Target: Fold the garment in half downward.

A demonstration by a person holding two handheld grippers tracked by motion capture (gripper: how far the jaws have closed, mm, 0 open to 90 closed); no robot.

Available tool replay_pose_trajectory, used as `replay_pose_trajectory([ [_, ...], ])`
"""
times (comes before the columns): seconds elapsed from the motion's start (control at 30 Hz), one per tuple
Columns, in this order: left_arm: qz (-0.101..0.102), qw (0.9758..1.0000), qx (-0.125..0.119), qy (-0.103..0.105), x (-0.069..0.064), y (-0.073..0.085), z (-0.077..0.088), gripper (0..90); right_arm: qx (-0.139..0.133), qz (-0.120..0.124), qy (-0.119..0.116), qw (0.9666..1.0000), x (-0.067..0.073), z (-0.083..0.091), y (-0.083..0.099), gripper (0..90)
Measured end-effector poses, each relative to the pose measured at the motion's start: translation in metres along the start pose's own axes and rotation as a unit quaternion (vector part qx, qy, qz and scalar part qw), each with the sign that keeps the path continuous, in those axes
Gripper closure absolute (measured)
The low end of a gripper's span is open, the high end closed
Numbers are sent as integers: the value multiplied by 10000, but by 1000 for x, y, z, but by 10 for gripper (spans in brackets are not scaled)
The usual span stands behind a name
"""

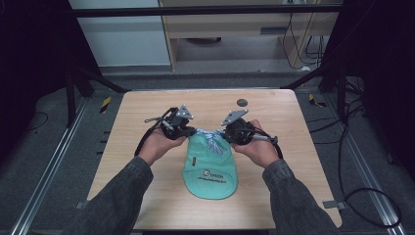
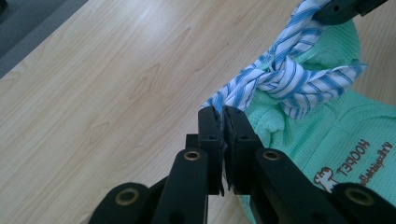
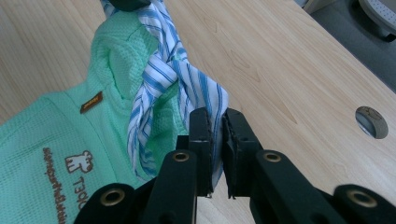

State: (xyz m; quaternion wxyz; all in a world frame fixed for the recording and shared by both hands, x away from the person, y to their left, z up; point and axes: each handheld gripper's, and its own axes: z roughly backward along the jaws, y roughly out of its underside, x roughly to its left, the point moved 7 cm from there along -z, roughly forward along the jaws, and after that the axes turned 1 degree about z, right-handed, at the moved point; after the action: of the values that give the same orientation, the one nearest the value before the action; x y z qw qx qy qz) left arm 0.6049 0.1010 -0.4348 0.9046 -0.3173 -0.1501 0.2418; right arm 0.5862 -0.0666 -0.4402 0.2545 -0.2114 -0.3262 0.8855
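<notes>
2 tongs (image 2: 223, 116) (image 3: 218, 122) pinch the striped tie (image 2: 285, 77) knotted round the green bag (image 1: 210, 169).

A round grey disc (image 1: 242, 102) lies on the wooden table (image 1: 147, 112).

Bare table (image 1: 147, 122) lies open all around the green pouch (image 1: 209, 171); a round grommet (image 1: 242, 102) sits behind it.

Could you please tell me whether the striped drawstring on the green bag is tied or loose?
Tied: the blue-and-white striped fabric drawstring crosses in a knot at the mint-green waffle bag's mouth.
</notes>
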Motion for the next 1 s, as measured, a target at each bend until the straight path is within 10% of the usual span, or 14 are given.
replay_pose_trajectory([
  [1.0,-271,9993,-90,-236,4,-19,11,866,34,316,107,9994,-9,9,-11,825],
])
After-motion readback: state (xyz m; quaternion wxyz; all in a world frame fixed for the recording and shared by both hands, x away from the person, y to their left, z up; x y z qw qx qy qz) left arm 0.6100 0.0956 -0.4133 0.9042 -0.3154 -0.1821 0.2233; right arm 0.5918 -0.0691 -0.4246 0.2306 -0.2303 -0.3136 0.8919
